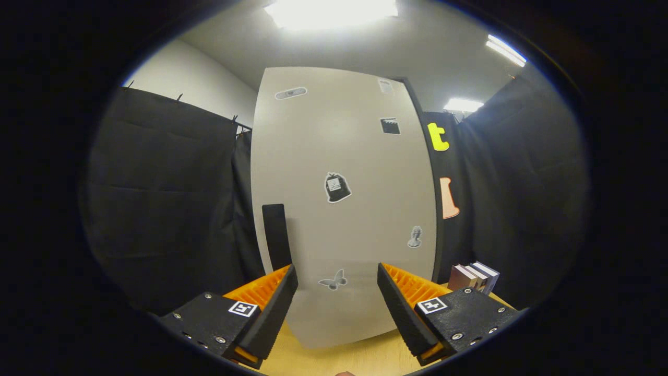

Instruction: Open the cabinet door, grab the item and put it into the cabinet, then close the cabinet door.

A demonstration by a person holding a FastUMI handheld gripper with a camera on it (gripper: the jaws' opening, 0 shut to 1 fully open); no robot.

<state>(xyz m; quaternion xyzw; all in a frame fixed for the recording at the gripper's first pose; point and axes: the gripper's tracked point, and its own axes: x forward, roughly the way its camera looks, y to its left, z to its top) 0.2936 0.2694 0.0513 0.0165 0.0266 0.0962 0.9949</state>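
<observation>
A tall pale cabinet door [344,172] stands shut just ahead of my gripper [338,279]; small stickers dot its face. A dark vertical handle [275,236] sits on the door's lower left, right above my left fingertip [288,277]. The gripper is open, with nothing between its fingers, and the door's lower part fills the gap. To the right of the cabinet, beyond my right finger [394,292], a few books [474,277] stand upright on the wooden table [339,360].
Black cloth walls close in on the left and right of the cabinet. The cabinet stands on the light wooden table. Ceiling lights shine overhead.
</observation>
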